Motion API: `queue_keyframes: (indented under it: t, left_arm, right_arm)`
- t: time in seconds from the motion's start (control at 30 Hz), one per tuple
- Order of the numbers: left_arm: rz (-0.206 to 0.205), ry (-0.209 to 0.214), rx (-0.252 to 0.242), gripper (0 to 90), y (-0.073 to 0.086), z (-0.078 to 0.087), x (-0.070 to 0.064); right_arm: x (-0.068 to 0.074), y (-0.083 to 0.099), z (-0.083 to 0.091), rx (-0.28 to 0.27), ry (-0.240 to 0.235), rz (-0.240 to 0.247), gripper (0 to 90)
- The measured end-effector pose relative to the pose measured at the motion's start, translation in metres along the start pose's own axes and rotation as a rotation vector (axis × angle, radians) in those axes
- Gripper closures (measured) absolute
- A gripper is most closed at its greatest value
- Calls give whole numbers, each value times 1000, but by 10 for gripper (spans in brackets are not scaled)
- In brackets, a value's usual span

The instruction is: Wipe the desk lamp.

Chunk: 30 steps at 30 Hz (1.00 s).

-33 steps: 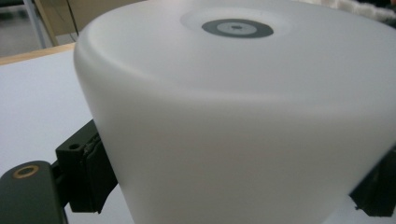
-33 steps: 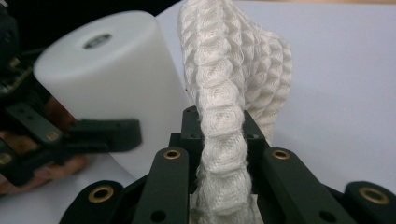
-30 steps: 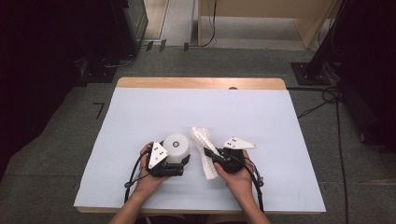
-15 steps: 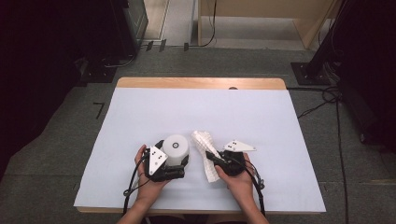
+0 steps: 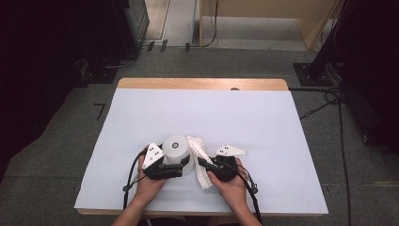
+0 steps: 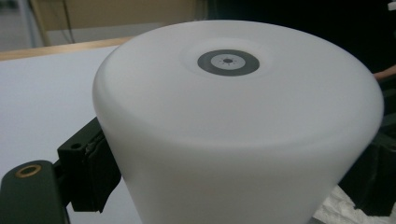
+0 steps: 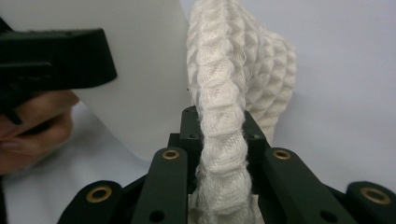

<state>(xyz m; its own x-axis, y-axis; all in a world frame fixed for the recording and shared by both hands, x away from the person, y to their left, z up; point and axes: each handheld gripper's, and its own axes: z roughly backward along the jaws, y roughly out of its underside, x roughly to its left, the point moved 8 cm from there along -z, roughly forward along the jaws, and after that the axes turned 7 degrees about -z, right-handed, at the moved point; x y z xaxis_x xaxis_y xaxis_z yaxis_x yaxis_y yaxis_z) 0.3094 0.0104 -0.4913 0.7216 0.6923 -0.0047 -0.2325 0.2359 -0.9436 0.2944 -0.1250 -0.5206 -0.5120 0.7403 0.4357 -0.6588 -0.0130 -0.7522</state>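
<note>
My left gripper [image 5: 175, 170] has its jaws clamped on the sides of the white cup [image 5: 176, 149], upside down near the table's [image 5: 263, 122] front edge. My right gripper [image 5: 205, 165] pinches the cloth [image 5: 197, 153], which touches the cup's right side.

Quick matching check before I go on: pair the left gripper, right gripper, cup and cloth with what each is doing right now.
1. left gripper
2. right gripper
3. cup
4. cloth

a. upside down on the table
b. shut on the cloth
c. pinched, draped beside the cup
d. shut on the cup

Pairs: 1-d, 2-b, 3-a, 4-c
</note>
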Motion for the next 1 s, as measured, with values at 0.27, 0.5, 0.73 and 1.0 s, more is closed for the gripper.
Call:
queue_keyframes:
  t: [0.27,0.5,0.73,1.0]
  left_arm:
    - [-58,38,17,88,2,-4,-13]
    - [-51,41,-6,88,-3,-2,-11]
    - [-48,40,-25,88,-6,0,-6]
    - [-83,34,13,87,6,-9,-5]
  right_arm:
    - [22,-28,21,-104,-67,21,781]
    - [25,-32,28,-121,-61,65,781]
    - [5,-5,1,1,-38,-6,782]
    - [12,-30,23,-118,-54,44,780]
